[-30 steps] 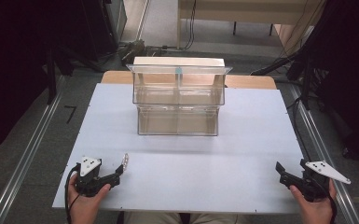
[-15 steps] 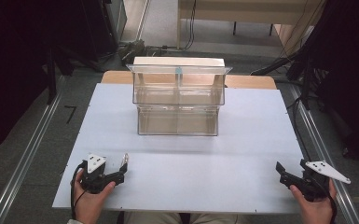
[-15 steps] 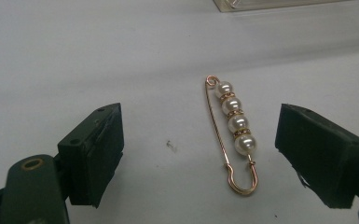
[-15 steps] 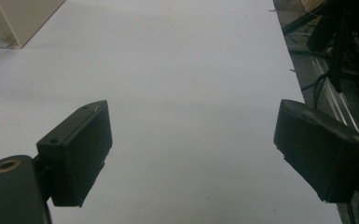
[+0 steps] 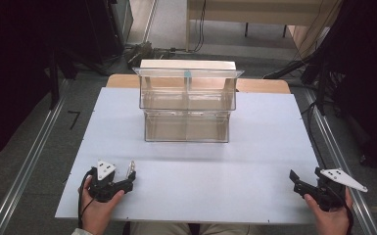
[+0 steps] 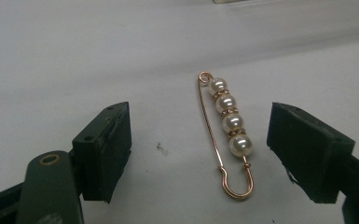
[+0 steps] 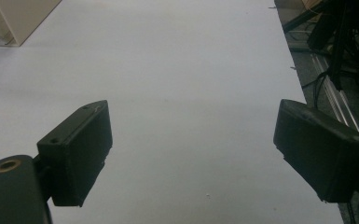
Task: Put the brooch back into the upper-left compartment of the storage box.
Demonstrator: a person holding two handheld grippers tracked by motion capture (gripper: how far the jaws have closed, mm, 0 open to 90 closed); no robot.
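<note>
A gold safety-pin brooch with several pearls (image 6: pixel 228 126) lies flat on the white table top (image 5: pixel 254 161), near the front left, where the high view shows it as a small glint (image 5: pixel 131 168). My left gripper (image 6: pixel 200 121) sits low around the brooch, which is between the two pads and nearer the right one. Neither pad touches it. The jaws have just been closing a little and still stand wide. In the high view this left gripper (image 5: pixel 129 178) is held by a hand at the front left. My right gripper (image 5: pixel 304 177) rests at the front right corner, open over bare table (image 7: pixel 193 116).
A clear plastic two-tier box (image 5: pixel 188 105) stands at the middle back of the table, with a pale board behind it. On the right, the table edge (image 7: pixel 307 107) drops to a floor with cables and rails. Dark curtains flank both sides.
My left hand has edged slightly right and forward, toward the brooch. The right hand and the box have stayed put.
</note>
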